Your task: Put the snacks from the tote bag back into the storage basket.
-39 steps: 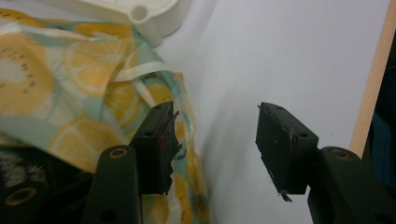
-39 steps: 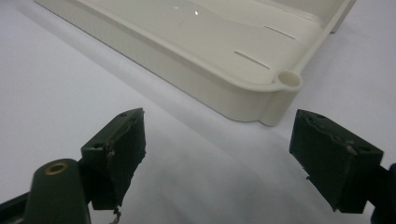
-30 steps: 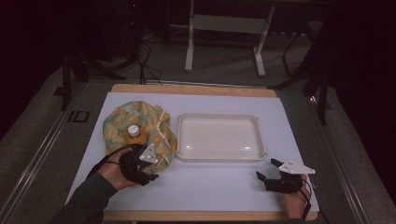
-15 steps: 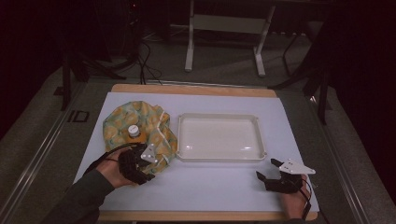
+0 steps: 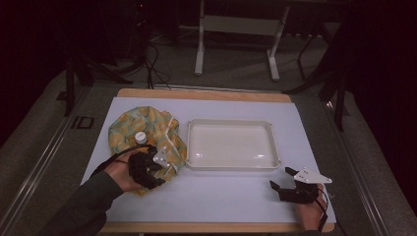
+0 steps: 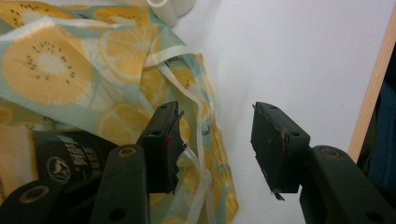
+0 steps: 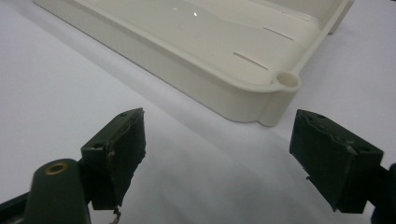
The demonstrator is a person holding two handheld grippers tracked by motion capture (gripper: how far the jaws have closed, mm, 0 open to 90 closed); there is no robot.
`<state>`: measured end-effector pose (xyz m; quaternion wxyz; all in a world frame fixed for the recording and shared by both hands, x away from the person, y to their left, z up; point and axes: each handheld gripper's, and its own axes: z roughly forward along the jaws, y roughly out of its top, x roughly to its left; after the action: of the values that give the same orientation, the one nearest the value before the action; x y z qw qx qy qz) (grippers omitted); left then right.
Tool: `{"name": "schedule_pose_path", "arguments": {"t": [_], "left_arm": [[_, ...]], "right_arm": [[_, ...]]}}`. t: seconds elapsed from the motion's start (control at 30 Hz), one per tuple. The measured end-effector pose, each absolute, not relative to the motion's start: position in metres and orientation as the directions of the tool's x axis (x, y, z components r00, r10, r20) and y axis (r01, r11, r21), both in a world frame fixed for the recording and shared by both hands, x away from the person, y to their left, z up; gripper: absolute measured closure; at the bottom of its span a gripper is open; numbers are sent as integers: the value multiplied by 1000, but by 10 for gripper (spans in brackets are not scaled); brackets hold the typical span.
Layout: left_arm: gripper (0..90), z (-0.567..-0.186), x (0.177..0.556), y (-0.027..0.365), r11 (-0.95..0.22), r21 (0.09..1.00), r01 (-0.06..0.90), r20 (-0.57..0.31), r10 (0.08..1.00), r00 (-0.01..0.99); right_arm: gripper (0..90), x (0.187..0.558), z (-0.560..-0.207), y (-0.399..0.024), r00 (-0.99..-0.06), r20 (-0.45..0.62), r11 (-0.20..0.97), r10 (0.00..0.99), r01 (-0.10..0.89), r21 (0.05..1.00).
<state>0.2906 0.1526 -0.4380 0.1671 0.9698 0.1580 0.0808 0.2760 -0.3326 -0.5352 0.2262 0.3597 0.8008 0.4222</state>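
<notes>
A drawstring cloth bag (image 5: 142, 129) printed with yellow citrus slices lies at the left of the white table mat. A white cap (image 5: 140, 137) sticks out of it. My left gripper (image 5: 157, 169) is at the bag's near right edge. In the left gripper view the jaws (image 6: 217, 126) have just been closing. The bag's hem and ribbon (image 6: 205, 140) lie between them, with a gap still showing beside the right pad (image 6: 275, 140). A black labelled packet (image 6: 65, 161) lies by the left jaw. My right gripper (image 5: 280, 177) rests open near the table's front right, facing the tray's corner (image 7: 280, 84), with nothing between its jaws (image 7: 217, 135).
A cream plastic tray (image 5: 231, 124) sits in the middle of the mat, to the right of the bag. The wooden table edge (image 6: 369, 102) runs close on the right in the left gripper view. Table legs and cables stand on the floor beyond the table.
The left hand has shifted slightly at the bag's near edge. The right gripper has stayed put.
</notes>
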Motion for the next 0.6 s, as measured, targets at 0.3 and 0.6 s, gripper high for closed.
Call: {"name": "schedule_pose_path", "arguments": {"t": [0.3,0.6], "left_arm": [[536,-429,296,149,-902,337,271,102,320,942],[537,-418,302,150,-904,340,260,104,311,945]], "right_arm": [[180,276,-535,-333,-640,-56,383,766,385,840],[181,276,-535,-333,-640,-53,379,767,385,841]]}}
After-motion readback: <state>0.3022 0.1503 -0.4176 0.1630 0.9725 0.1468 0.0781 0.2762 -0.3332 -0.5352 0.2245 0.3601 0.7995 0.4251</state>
